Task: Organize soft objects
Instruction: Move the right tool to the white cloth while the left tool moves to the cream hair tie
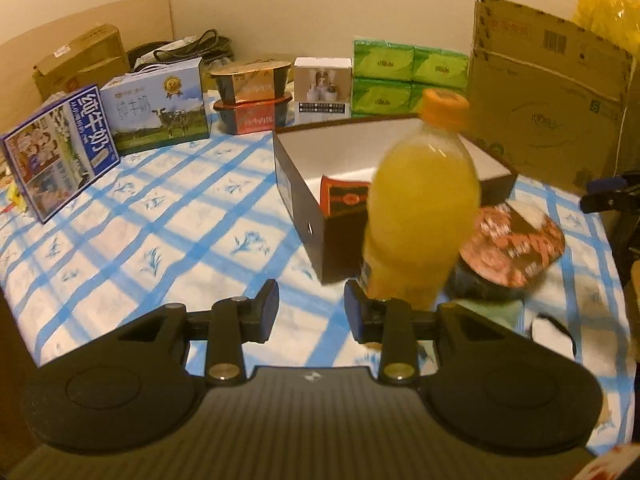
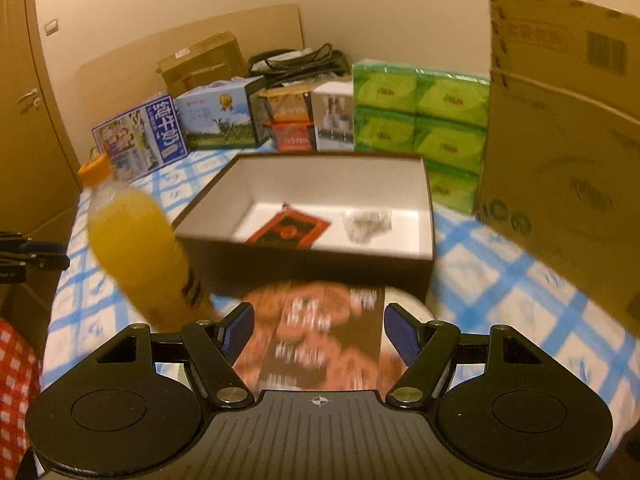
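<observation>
Empty, parted left claw (image 1: 311, 312) beside orange bottle (image 1: 420, 208) on checked cloth (image 1: 160, 232).

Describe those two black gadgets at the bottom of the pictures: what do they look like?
Each, the left gripper and the right gripper, is matt black plastic: a ribbed central body, two round discs at the sides, brass-coloured screws, and jaws lined with blue pads. A small crosshair mark sits on the body.

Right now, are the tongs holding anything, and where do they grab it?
Nothing, it seems. The left tongs gape empty beside the juice bottle. The right tongs straddle the noodle bowl without clearly pinching it.
</observation>
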Motion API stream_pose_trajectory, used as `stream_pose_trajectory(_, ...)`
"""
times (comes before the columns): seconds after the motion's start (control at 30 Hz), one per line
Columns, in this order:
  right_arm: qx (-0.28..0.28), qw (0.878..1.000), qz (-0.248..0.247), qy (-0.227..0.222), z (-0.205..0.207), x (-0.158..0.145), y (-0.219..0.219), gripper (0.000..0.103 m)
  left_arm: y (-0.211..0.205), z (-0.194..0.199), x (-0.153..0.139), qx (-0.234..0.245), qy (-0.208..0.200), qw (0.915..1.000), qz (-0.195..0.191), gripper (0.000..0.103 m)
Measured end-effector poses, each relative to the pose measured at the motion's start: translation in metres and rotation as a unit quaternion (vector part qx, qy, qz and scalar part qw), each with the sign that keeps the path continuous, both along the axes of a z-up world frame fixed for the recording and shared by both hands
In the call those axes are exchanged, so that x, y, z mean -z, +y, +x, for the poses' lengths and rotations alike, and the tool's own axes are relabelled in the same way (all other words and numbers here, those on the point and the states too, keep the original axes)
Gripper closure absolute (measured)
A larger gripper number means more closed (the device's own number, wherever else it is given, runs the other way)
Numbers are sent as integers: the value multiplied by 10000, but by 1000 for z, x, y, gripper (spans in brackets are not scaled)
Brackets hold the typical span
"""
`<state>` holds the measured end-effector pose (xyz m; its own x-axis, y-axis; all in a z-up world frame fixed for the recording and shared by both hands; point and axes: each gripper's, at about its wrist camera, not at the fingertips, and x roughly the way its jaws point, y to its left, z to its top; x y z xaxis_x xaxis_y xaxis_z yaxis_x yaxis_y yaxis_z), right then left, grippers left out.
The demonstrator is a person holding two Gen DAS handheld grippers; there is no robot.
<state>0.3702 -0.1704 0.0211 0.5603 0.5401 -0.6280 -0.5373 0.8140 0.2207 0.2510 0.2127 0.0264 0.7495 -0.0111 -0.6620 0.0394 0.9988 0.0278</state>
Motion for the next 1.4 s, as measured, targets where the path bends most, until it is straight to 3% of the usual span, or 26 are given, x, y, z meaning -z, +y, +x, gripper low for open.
stream_pose_trajectory(0.3,114,9978,187,618,-63,24,-34,31,-30,-47,14,-178,231,9996,3,69)
stream_pose_trajectory(0.57,-62,9956,75,931,-87,53,-21,31,-46,-67,39,-441,534,9974,-214,69)
stream_pose_trajectory(1.0,47,9935,-64,1136,-80,95,-7,32,-68,-66,73,-525,912,9943,-182,69)
stream_pose_trajectory(1.17,6,9929,-77,1186,-73,107,2,42,-74,-61,81,-502,996,9937,-118,69)
stream_pose_trajectory(1.4,2,9920,-132,1256,-64,123,12,46,-71,-57,88,-517,1036,9930,-223,69)
